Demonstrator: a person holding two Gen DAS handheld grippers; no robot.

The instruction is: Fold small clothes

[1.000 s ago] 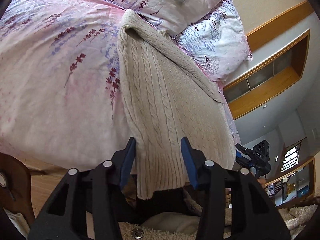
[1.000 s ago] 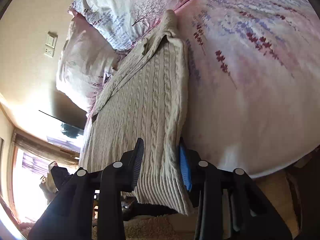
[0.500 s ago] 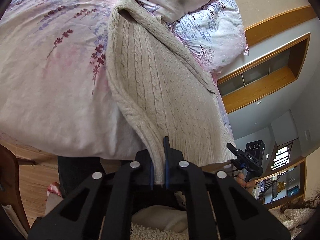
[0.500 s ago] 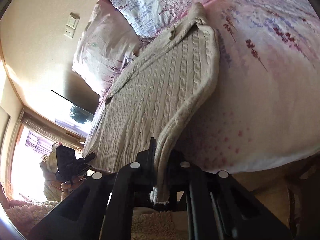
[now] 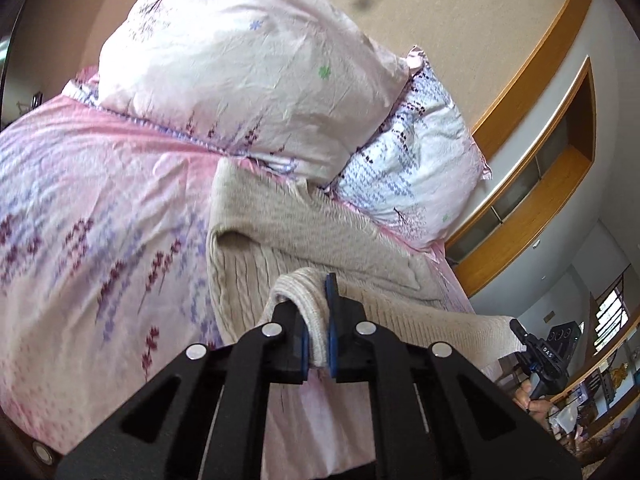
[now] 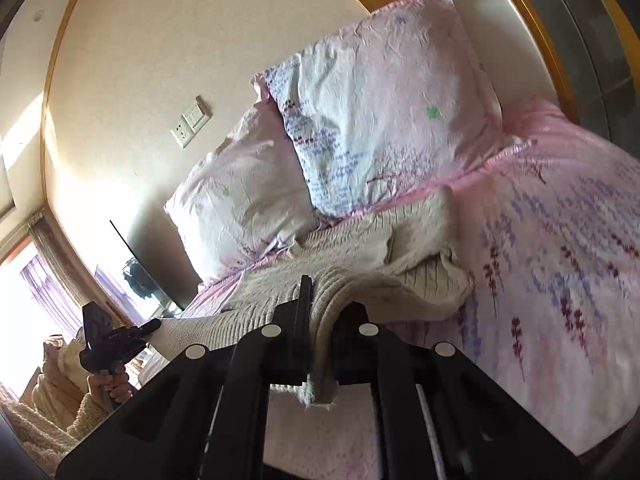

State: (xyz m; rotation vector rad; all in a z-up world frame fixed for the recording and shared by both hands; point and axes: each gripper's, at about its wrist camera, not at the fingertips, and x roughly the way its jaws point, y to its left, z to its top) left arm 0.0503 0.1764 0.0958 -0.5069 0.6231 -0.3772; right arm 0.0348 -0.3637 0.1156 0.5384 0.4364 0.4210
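A beige cable-knit sweater (image 5: 256,264) lies on a pink floral bed; it also shows in the right wrist view (image 6: 360,276). My left gripper (image 5: 318,320) is shut on one corner of the sweater's ribbed hem and holds it lifted above the sweater's body. My right gripper (image 6: 320,320) is shut on the other hem corner, with the knit draped over its fingers. The hem stretches between the two grippers. The right gripper shows far right in the left wrist view (image 5: 540,352), and the left gripper shows far left in the right wrist view (image 6: 116,336).
Two floral pillows (image 5: 248,80) (image 5: 416,168) lean against the wall at the head of the bed, just beyond the sweater. The pink duvet (image 5: 80,220) spreads to the side. A wooden headboard frame (image 5: 532,184) and wall switches (image 6: 192,120) are behind.
Both grippers shut on the hem corners about half a second ago. They have since lifted the hem and carried it up over the sweater toward the pillows.
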